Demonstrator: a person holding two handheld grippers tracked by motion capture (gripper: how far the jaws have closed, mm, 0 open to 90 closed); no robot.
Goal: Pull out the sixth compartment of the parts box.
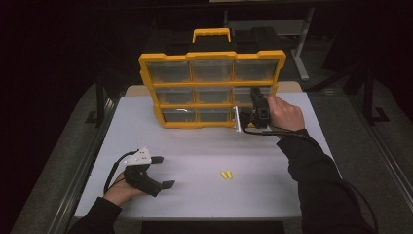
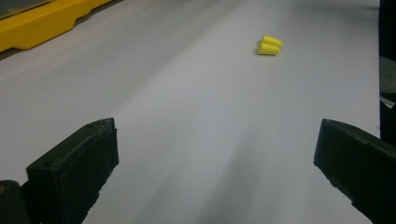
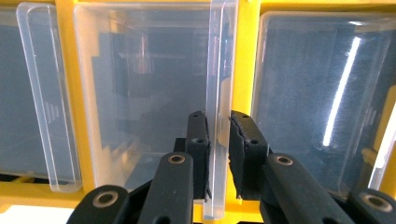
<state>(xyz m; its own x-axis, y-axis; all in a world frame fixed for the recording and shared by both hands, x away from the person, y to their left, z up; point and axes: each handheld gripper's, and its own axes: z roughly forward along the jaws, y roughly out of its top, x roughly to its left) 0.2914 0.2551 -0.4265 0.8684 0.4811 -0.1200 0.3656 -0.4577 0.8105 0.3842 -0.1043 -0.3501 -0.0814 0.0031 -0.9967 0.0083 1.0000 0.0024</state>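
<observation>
A yellow organiser [image 1: 212, 84] with several clear drawers stands upright at the back of the white table [image 1: 204, 146]. My right gripper [image 1: 243, 118] is at its lower right drawer. In the right gripper view the right gripper [image 3: 217, 122] is shut on that drawer's clear handle lip [image 3: 219, 56]. Two small yellow earplugs [image 1: 225, 174] lie side by side on the table's front middle. They also lie ahead of the jaws in the left gripper view, earplugs [image 2: 269, 45]. My left gripper [image 1: 163, 171] rests low at the front left, open and holding nothing, left gripper [image 2: 215, 144].
The organiser's yellow base [image 2: 42, 25] runs along the far left in the left gripper view. Bare white tabletop lies between the left gripper and the earplugs. Dark floor and table legs surround the table, with metal rails along both sides.
</observation>
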